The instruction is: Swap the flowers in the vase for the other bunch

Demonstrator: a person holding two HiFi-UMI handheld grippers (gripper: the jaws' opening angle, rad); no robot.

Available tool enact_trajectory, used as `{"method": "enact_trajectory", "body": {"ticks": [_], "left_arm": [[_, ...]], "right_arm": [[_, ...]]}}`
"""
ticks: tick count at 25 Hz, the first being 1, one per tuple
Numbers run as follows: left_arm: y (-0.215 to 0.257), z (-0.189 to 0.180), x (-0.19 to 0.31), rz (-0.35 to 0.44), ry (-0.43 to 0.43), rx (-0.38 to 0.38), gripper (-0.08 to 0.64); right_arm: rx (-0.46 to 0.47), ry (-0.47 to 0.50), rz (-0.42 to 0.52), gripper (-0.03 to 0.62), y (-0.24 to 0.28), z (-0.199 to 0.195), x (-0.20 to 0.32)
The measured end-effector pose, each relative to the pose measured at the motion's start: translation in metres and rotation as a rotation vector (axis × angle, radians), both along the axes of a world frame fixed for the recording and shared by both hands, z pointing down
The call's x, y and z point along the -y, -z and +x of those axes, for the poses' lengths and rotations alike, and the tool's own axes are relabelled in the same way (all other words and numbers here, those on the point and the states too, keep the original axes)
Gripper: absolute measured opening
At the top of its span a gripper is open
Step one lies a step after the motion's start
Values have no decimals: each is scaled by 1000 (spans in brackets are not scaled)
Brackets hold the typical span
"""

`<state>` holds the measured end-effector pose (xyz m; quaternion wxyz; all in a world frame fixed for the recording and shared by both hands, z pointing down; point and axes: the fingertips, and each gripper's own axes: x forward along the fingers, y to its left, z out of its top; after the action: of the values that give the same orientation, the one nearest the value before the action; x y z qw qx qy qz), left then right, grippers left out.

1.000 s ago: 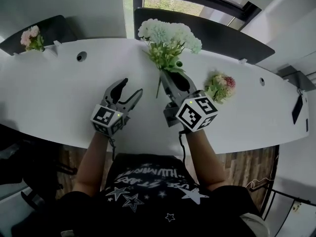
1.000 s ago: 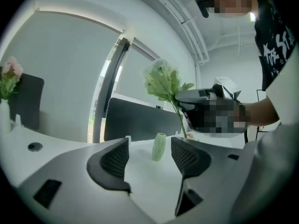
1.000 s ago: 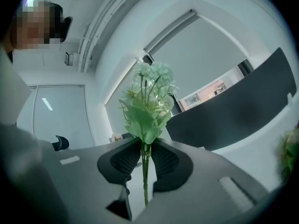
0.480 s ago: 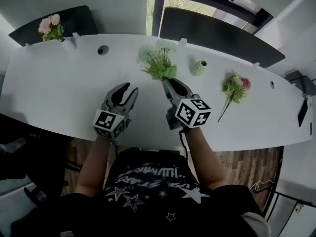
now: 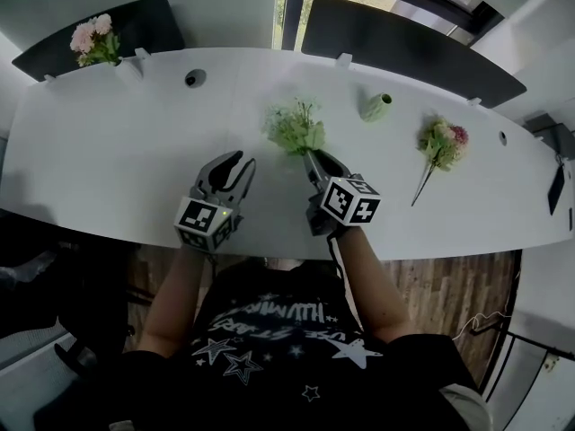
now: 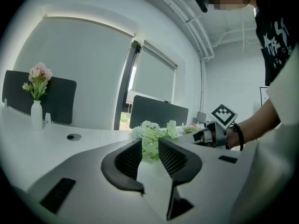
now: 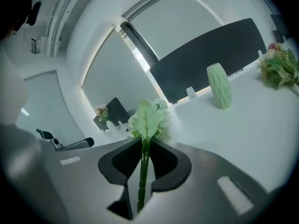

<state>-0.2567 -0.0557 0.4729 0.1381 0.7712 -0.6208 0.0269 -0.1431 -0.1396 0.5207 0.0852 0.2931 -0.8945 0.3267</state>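
While the white table [image 5: 108, 151] spans the whole head view, its far left corner carries a small white vase [image 6: 36, 115] of pink flowers [image 5: 92, 39], upright in front of a dark panel [image 5: 144, 21]. A round cable hole [image 5: 190, 78] sits in the tabletop a little further right. Left of centre, over the near part of the table, the left gripper [image 5: 239, 162] points away from the person. Its jaws are closing with only a narrow gap left and nothing between them; in the left gripper view the ribbed pads frame bare tabletop, and greenery shows beyond their tips, not inside them. Just to its right is the white-and-green bunch [image 5: 294, 129], low over the middle of the table with its heads pointing away from the person. Whether it touches the surface cannot be told. Its stems run back into the right gripper [image 5: 317, 160], whose jaws are pinched onto them; the right gripper view shows the green stalks running through the slot between the pads and the blooms fanning out past the tips. Further right and nearer the far edge, the green vase [image 5: 377, 107] stands upright, apart from both bunches. Right of it the pink bunch [image 5: 442, 142] lies flat on the table, its stem slanting toward the near edge.
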Motion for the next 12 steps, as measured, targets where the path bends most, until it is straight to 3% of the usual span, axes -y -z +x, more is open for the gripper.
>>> {"method": "enact_trajectory", "body": {"ticks": [12], "left_arm": [[-8, 7, -17, -19, -47, 38, 11]], "right_arm": [[-184, 29, -19, 64, -45, -6, -27]]}}
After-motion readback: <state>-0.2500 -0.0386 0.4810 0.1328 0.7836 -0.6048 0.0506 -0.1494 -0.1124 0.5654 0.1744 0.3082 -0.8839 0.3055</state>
